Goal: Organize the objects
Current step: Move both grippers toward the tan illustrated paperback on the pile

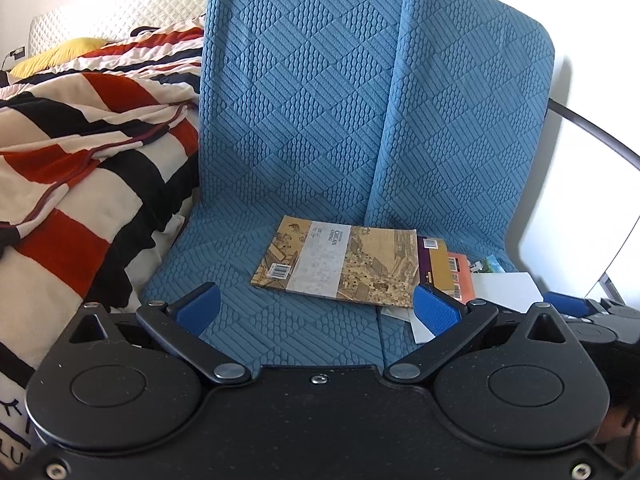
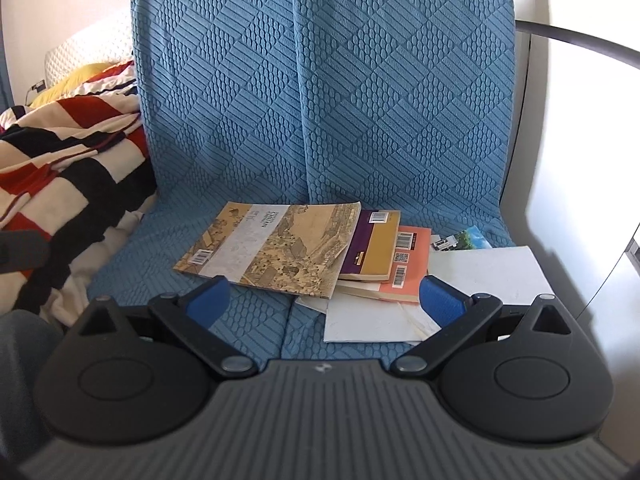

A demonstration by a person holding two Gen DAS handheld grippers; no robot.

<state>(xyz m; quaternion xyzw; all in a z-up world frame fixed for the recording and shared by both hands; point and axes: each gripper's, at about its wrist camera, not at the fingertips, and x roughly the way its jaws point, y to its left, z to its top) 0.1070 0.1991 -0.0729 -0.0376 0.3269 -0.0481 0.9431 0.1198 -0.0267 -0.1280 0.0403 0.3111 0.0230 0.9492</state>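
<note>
Several books lie in a loose overlapping pile on the blue sofa seat [image 1: 280,320]. A large book with an old painting on its cover [image 1: 340,264] [image 2: 276,248] is on top at the left. Beside it are a purple-and-gold book [image 2: 372,248], an orange book [image 2: 408,264], a white book [image 2: 488,272], a white sheet [image 2: 368,316] and a small picture booklet [image 2: 466,238]. My left gripper [image 1: 318,308] hovers open just in front of the painting book. My right gripper [image 2: 326,300] is open too, over the pile's near edge. Neither holds anything.
A red, black and cream striped blanket [image 1: 80,168] is heaped on the left, against the sofa. Two blue textured back cushions [image 1: 296,92] stand behind the seat. A white surface [image 2: 580,160] with a dark curved bar [image 2: 580,38] borders the right.
</note>
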